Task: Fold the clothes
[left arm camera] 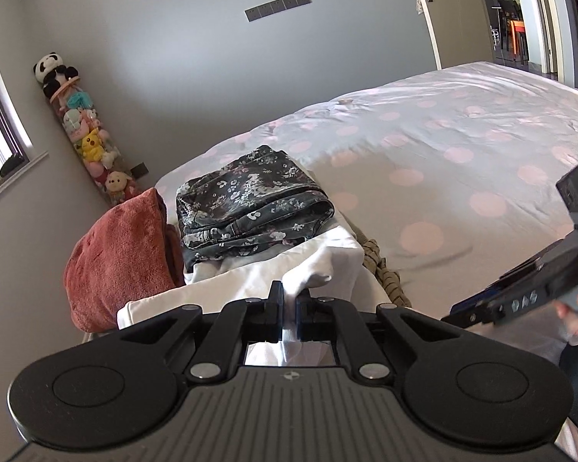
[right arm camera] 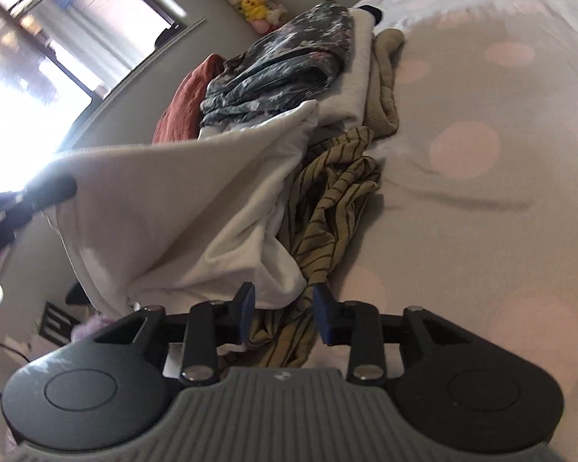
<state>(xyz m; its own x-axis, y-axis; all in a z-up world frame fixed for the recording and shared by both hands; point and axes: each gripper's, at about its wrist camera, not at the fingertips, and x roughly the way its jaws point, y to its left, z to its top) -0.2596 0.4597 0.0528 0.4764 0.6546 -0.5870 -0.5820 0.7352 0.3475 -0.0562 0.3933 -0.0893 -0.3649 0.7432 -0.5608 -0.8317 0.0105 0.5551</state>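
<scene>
The left gripper (left arm camera: 288,302) is clenching a bunched fold of the white garment (left arm camera: 250,281), soft smooth cloth squeezed between its black fingers and trailing back under them. From there the white garment is stretching up toward the pile, draping in broad, limp folds over the bed's edge. The right gripper (right arm camera: 283,317) is standing with its jaws apart, blue-padded fingers (right arm camera: 246,308) spread on either side of a crumpled olive striped garment (right arm camera: 327,208); whether the pads are touching the cloth I cannot tell. That thin, dark-lined fabric is lying wrinkled just beside the white garment, partly under it.

Further out, a folded grey floral garment (left arm camera: 246,204), stiff and denim-like with visible seams, is sitting on top of the white cloth. A plush rust-red blanket (left arm camera: 119,254) is slumping against its left side, and a tan fleecy piece (right arm camera: 385,88) is lying along the pile's right.

Everything is resting on a bed (left arm camera: 462,146) covered in pale sheeting with pink dots, lightly creased. Beyond it, a tall clear tube of stuffed toys (left arm camera: 84,131) is leaning on the grey wall near a bright window (right arm camera: 38,57), and a door (left arm camera: 435,7) is standing open at the far corner.
</scene>
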